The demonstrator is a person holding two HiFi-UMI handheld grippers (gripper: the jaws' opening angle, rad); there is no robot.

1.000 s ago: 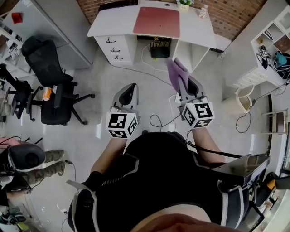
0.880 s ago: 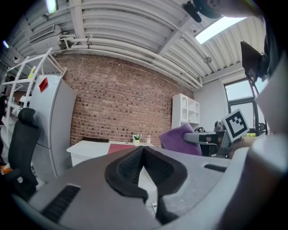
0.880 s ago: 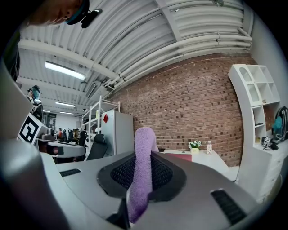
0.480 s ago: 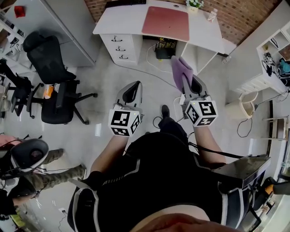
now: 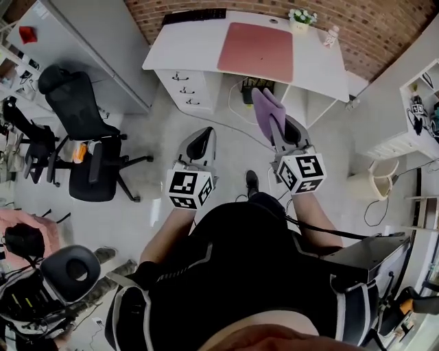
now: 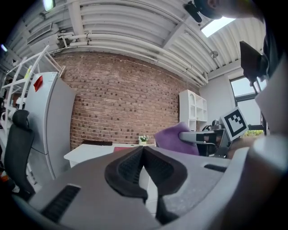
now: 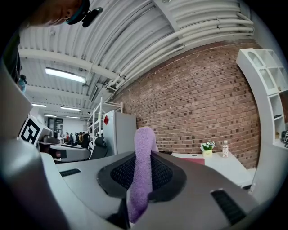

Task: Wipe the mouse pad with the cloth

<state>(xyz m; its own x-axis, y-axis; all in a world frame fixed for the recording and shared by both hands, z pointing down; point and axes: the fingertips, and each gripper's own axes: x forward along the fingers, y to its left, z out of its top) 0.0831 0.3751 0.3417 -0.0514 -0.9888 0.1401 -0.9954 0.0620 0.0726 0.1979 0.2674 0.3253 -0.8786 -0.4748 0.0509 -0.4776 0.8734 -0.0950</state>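
Head view, two hand-held grippers [image 5: 197, 142] [image 5: 280, 129], one cloth [image 5: 263, 110]

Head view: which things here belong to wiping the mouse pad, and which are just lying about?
For the job:
purple cloth, clamped in the right gripper; red mouse pad on the white desk.

Just lying about:
black office chair, potted plant, bottle, keyboard; the left gripper is shut and empty.
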